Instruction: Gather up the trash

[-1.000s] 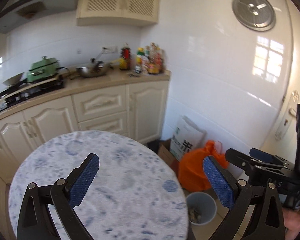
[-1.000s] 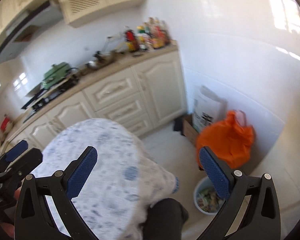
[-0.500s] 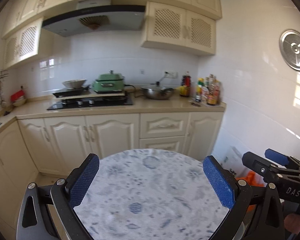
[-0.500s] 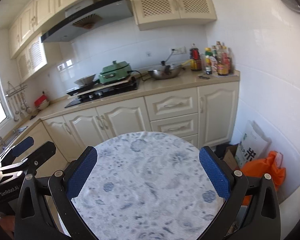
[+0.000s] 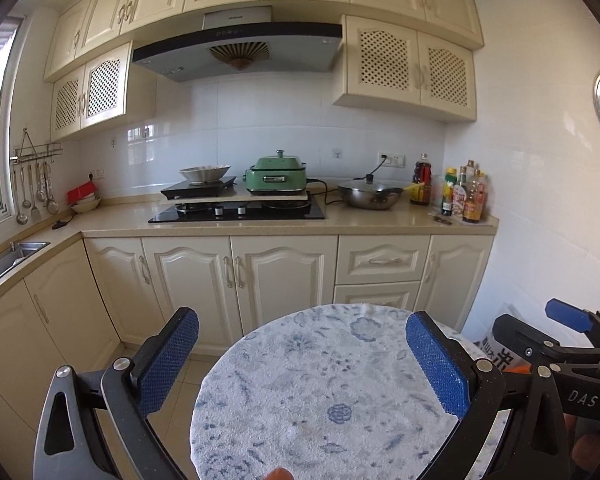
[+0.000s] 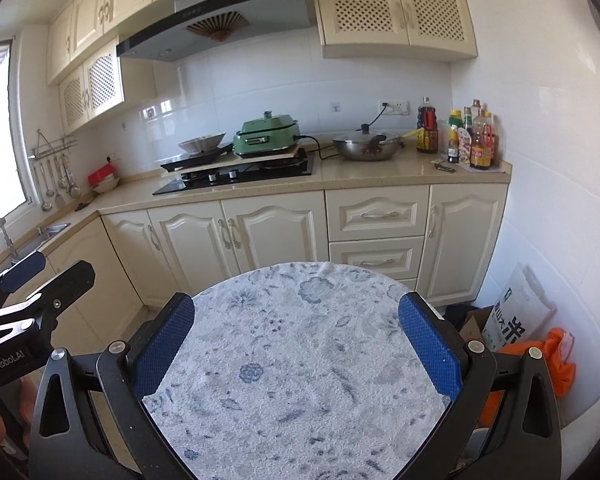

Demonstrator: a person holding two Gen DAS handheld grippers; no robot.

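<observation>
Hovering over a blue-flecked white round table (image 5: 320, 400).

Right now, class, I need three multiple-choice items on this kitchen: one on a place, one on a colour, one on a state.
1. Where does the lidded steel wok stand?
A. on the counter right of the hob
B. in the sink
C. on the round table

2. What colour is the cooker on the board over the hob?
A. red
B. green
C. black

3. How is the right gripper?
A. shut on a bottle
B. shut, empty
C. open, empty

Key: 1 A, it stands between the hob and the bottles; 2 B, its body and lid are green; 3 C, its blue pads stand apart over the table.
</observation>
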